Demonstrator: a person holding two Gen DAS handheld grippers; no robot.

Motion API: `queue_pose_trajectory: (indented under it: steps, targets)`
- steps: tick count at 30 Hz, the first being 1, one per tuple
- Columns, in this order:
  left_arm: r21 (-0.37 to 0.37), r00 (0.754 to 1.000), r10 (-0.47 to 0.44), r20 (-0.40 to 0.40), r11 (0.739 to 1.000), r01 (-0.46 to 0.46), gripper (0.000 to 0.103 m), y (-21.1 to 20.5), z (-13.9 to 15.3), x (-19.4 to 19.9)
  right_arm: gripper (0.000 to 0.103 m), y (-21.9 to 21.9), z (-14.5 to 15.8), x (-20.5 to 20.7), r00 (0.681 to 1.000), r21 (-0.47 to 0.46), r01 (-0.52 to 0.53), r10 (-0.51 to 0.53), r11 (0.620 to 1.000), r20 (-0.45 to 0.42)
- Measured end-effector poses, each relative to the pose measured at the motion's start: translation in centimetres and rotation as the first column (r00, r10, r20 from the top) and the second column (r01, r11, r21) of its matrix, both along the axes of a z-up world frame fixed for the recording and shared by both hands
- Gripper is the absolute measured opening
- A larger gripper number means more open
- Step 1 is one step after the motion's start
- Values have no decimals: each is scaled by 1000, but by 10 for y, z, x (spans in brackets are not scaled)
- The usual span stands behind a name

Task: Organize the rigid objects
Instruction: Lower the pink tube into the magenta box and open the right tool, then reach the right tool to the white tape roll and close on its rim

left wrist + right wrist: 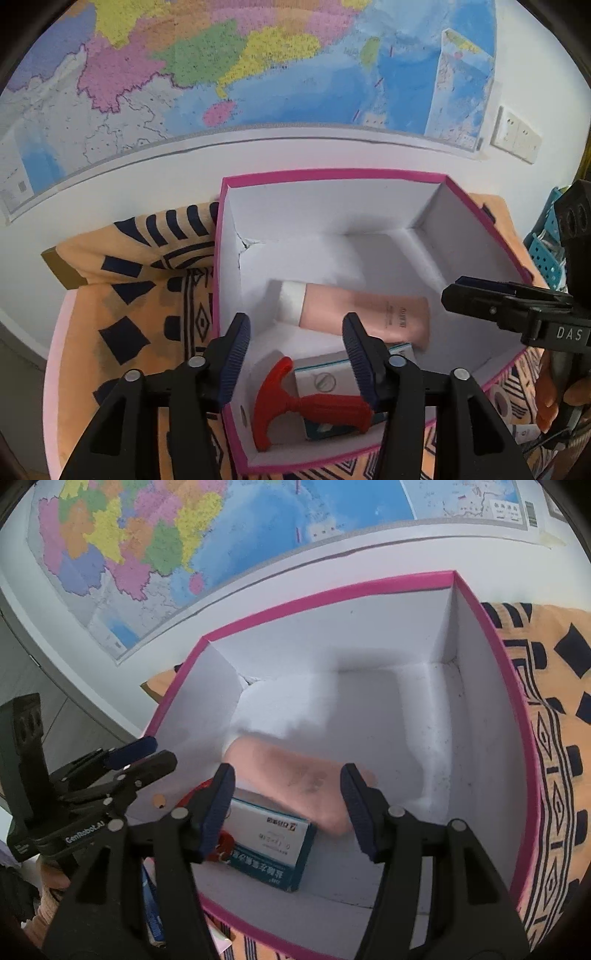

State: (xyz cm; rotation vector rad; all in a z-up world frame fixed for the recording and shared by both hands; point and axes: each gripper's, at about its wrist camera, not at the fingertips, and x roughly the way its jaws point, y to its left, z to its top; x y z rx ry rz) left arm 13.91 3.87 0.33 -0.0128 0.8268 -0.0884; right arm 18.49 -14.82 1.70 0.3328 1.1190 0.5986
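Box (476,236) on patterned cloth (147,295) holds tube (369,314), carton (325,380) and red handle (295,402) at its near-left corner. Left gripper (297,356) and right gripper (288,805) fingers released (nothing between them). Withdraw straight upward, clear of rim.

Home rm — wall map (229,66), socket (517,134)

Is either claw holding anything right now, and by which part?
Nothing is held. The left claw and right claw both hang open over the pink box; the red tool lies inside, free.
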Motion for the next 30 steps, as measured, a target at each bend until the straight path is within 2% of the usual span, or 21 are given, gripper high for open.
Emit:
queue_pose_trajectory:
  steps: [2, 7, 10, 14, 19, 24, 30]
  targets:
    - [-27, 1000, -11, 23, 1000, 11, 65, 1, 3, -11, 61, -3, 5, -4, 1000, 10, -3, 2, 1000, 17]
    - [-71, 995, -60, 80, 995, 66, 71, -7, 13, -41, 61, -12, 19, -23, 998, 42, -29, 26, 999, 62]
    - [-93, 989, -96, 117, 990, 107, 79, -15, 20, -62, 61, -19, 35, -42, 992, 67, -55, 46, 996, 121]
    - [-103, 980, -136, 146, 983, 152, 79, -29, 25, -85, 61, -32, 58, -67, 978, 96, -81, 61, 992, 199]
    - [-146, 969, -195, 149, 965, 217, 79, -48, 19, -109, 61, -56, 74, -102, 966, 99, -90, 63, 991, 249]
    - [-192, 959, -261, 109, 941, 278, 79, -74, 0, -118, 61, -78, 63, -127, 972, 51, -47, 34, 998, 231]
    - [-209, 950, -310, 39, 927, 311, 79, -104, -26, -116, 61, -105, 24, -140, 993, 11, 27, -28, 1000, 114]
